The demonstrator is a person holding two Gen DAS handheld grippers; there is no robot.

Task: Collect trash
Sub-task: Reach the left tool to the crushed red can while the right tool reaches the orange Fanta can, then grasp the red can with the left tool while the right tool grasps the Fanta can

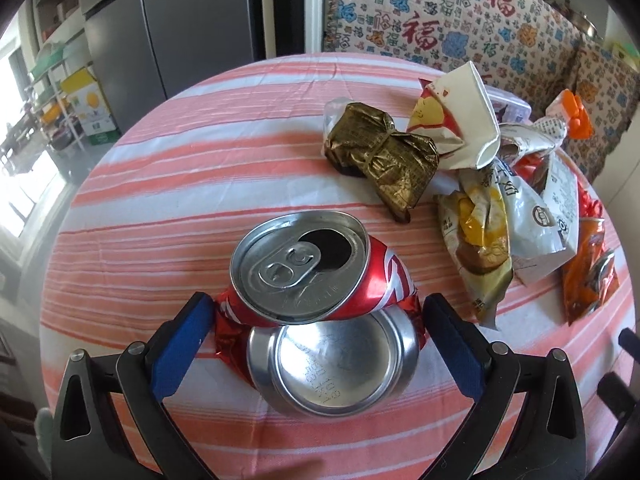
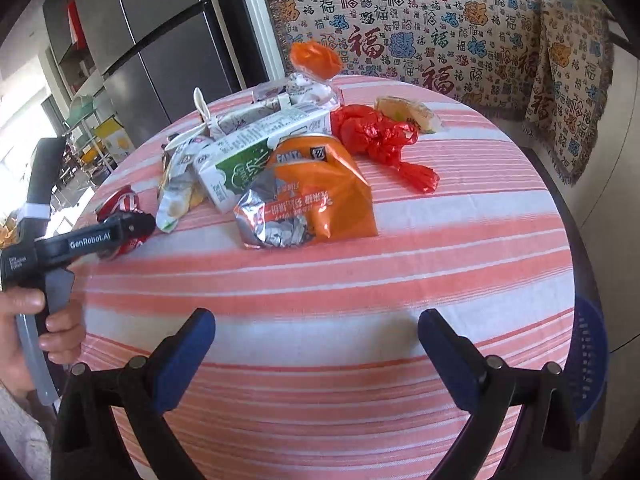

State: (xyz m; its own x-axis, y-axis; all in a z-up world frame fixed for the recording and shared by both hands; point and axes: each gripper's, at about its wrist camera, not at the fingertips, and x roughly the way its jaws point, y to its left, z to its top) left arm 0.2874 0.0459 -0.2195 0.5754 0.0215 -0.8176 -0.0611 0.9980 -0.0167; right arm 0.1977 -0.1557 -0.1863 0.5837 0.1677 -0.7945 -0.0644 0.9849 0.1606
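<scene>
Left wrist view was filled mostly by a round table (image 1: 168,184) draped in a woven cloth of salmon and white stripes, with a patterned throw (image 1: 460,16) hung behind it. Nearest the lens, a crushed red can (image 1: 320,292) was seen folded on itself, its silver top with the ring-pull tipped up and its dished, shiny base turned toward the camera. The left gripper (image 1: 318,312) was set around this can, one blue pad at each dented flank; the pads appeared to touch the crumpled metal, though a firm clamp could not be confirmed. Farther back, a heap of glossy snack bags (image 1: 500,216), a squashed paper cup (image 1: 464,116) and a creased gold foil wrapper (image 1: 384,156) were piled on the cloth.

Right wrist view showed the same table with a crinkled orange foil bag (image 2: 320,196), a boxy green and white carton (image 2: 240,164), a knotted red plastic bag (image 2: 376,136) and a wedge of peel (image 2: 408,114) gathered near the middle. The right gripper (image 2: 318,332) was held above bare cloth with its jaws spread wide and nothing between them. At the left edge, a hand (image 2: 44,324) was wrapped around the grey handle of the other tool, fingers curled on its trigger, and the red can was partly hidden behind that tool's black body
</scene>
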